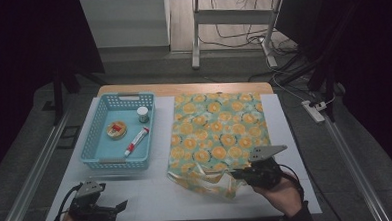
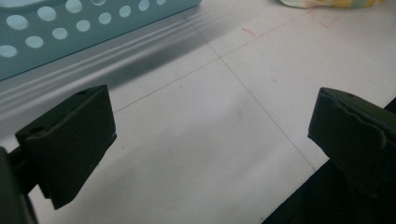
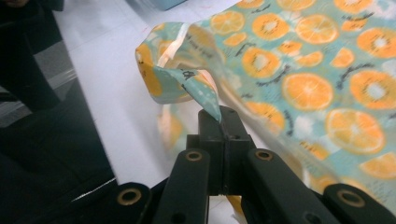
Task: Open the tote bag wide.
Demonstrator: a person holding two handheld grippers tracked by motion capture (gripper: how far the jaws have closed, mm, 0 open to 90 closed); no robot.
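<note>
Right gripper (image 1: 235, 175) has its jaws pinched tight on the near edge of the orange-print cloth (image 1: 217, 132), lifting that hem off the table (image 1: 152, 192) so it curls up. The rest of the cloth lies flat across the table's right half. Left gripper (image 1: 119, 206) sits at the near left corner, jaws wide apart, nothing between them, just below the blue basket (image 1: 102, 162).

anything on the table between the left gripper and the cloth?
No. In the high view, bare white table runs from the left gripper to the cloth. The left gripper view shows the same, with the basket off to one side.
</note>
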